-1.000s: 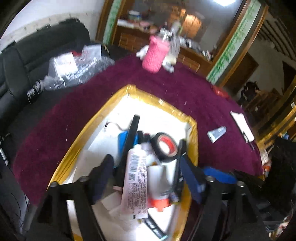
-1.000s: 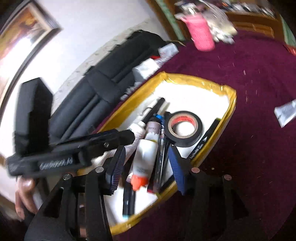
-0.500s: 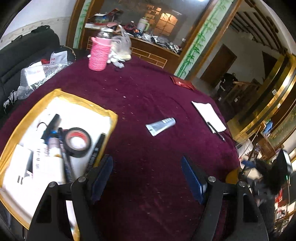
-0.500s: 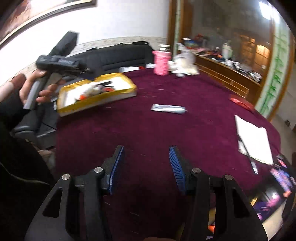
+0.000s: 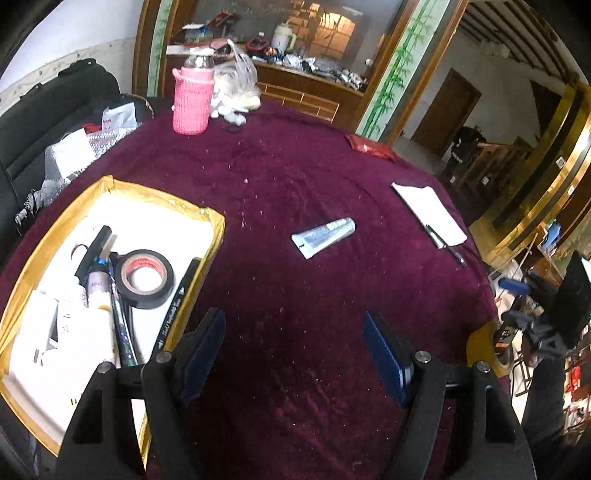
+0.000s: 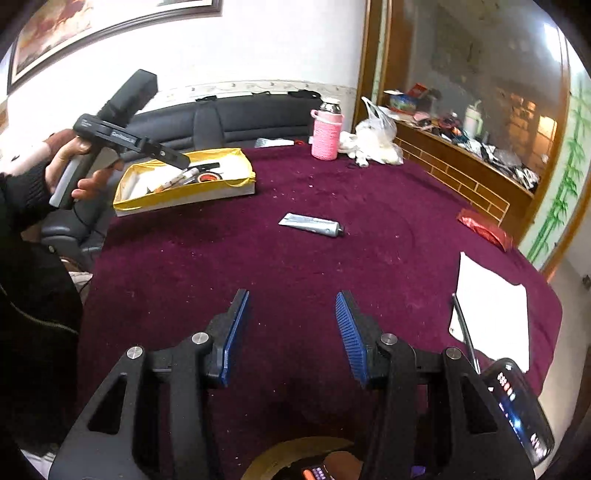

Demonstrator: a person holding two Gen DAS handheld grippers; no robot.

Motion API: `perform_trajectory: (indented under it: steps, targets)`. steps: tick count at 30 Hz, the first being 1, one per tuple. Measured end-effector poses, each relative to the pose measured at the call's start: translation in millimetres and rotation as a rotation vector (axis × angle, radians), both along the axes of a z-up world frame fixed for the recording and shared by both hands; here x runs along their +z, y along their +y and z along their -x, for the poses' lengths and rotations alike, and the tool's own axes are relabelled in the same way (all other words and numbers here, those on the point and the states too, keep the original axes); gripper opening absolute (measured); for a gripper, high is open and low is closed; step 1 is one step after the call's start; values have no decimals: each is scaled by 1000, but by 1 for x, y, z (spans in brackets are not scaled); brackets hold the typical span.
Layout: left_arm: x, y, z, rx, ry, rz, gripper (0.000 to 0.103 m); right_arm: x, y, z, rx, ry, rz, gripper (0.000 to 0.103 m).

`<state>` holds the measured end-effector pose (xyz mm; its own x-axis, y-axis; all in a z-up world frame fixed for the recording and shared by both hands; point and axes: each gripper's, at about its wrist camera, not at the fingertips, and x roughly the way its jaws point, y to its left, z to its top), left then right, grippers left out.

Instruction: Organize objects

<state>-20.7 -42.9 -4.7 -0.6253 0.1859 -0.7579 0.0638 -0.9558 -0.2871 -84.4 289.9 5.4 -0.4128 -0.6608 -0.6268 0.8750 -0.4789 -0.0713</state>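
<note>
Home living room: sofa (image 6: pixel 236 118), framed painting (image 6: pixel 103 33), sideboard (image 6: pixel 461 162).

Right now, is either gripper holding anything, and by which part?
Nothing is held. The left gripper and right gripper are both open over bare maroon tablecloth; the silver squeeze tube lies untouched on it.

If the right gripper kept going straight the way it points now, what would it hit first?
Probably the bare tablecloth just ahead of the right gripper, since it is angled downward. The silver tube lies further along that line; depth is unclear.
</note>
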Motion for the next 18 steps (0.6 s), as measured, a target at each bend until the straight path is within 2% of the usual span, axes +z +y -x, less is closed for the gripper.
perform_trajectory:
  steps: [4, 7, 10, 12, 15, 18]
  targets:
    - [-6, 6, 2, -12, -17, 6, 76, -1, 6, 11, 13, -8, 16, 48]
    - [-8, 11, 4, -24, -20, 15, 76, 9, 11, 14, 6, 27, 10, 48]
    - [-11, 12, 6, -33, -24, 1, 76, 40, 18, 13, -25, 110, 29, 48]
    - [-11, 11, 6, -35, -19, -3, 76, 66, 24, 11, -42, 135, 89, 48]
    - [-14, 5, 6, -34, -9, -20, 76, 86, 14, -7, -44, 163, 121, 48]
    - [-20, -1, 5, -41, -18, -54, 76, 73, -13, -24, -40, 85, 150, 49]
